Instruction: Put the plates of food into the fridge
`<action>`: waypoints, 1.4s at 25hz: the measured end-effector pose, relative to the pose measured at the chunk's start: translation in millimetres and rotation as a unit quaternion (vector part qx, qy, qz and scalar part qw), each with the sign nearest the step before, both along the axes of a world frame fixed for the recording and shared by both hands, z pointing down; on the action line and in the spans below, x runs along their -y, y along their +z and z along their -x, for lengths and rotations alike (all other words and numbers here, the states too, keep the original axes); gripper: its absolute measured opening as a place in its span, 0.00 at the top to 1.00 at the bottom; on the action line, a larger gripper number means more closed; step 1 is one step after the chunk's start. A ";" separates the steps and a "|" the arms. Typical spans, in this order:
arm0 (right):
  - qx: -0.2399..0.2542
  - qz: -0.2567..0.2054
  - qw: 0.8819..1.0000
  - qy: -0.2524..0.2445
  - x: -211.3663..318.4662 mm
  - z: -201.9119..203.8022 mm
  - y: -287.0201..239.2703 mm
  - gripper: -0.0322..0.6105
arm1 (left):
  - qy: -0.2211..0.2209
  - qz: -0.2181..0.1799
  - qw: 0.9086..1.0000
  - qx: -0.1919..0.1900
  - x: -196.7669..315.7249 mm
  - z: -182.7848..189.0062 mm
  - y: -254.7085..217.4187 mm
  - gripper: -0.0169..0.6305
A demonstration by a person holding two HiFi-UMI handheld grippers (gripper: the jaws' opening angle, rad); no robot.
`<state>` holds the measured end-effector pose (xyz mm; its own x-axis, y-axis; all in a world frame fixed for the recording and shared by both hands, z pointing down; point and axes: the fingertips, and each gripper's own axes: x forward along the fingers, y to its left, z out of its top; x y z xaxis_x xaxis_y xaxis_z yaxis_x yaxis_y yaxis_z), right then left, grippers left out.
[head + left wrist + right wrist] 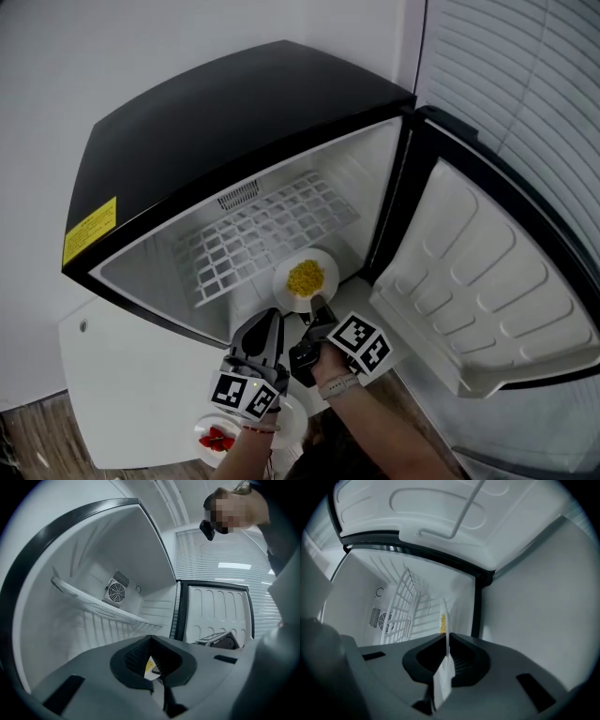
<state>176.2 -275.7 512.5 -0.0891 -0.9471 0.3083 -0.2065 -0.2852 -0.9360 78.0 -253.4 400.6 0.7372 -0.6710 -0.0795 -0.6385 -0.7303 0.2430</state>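
Note:
A white plate of yellow food (305, 278) hangs inside the open fridge (234, 122), below the white wire shelf (253, 234). My right gripper (319, 303) is shut on the plate's near rim. In the right gripper view that plate (443, 616) stands edge-on between the closed jaws of the right gripper (446, 638). My left gripper (273, 319) hovers just left of the plate, its jaws together and holding nothing. The left gripper (150, 640) points into the fridge. A second plate with red food (217, 438) lies low at the left, partly hidden behind the left gripper's marker cube.
The fridge door (487, 281) stands wide open at the right, its moulded inner shelves facing me. A fan vent (116, 591) sits on the back wall above the shelf. The red-food plate rests on a white surface (122, 375) in front of the fridge. Window blinds (534, 84) hang behind the door.

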 end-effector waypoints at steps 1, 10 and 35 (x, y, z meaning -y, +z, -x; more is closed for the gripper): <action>-0.002 0.003 1.000 0.005 5.8 -1.9 1.1 0.93 | 0.000 0.001 1.000 0.000 4.5 -1.5 0.7 0.96; -0.017 0.012 1.000 0.018 51.4 -13.7 10.4 0.93 | -0.005 0.009 1.000 -0.002 42.8 -10.6 9.2 0.96; -0.283 0.107 0.952 -0.052 84.2 -44.6 17.0 0.83 | -0.033 0.025 0.999 -0.025 65.9 4.9 12.0 0.96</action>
<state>220.8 -359.9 529.5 0.0591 -0.8522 0.5199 -0.6985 -0.4074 -0.5883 73.1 -319.3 412.6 0.6868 -0.7225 -0.0798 -0.6716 -0.6727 0.3107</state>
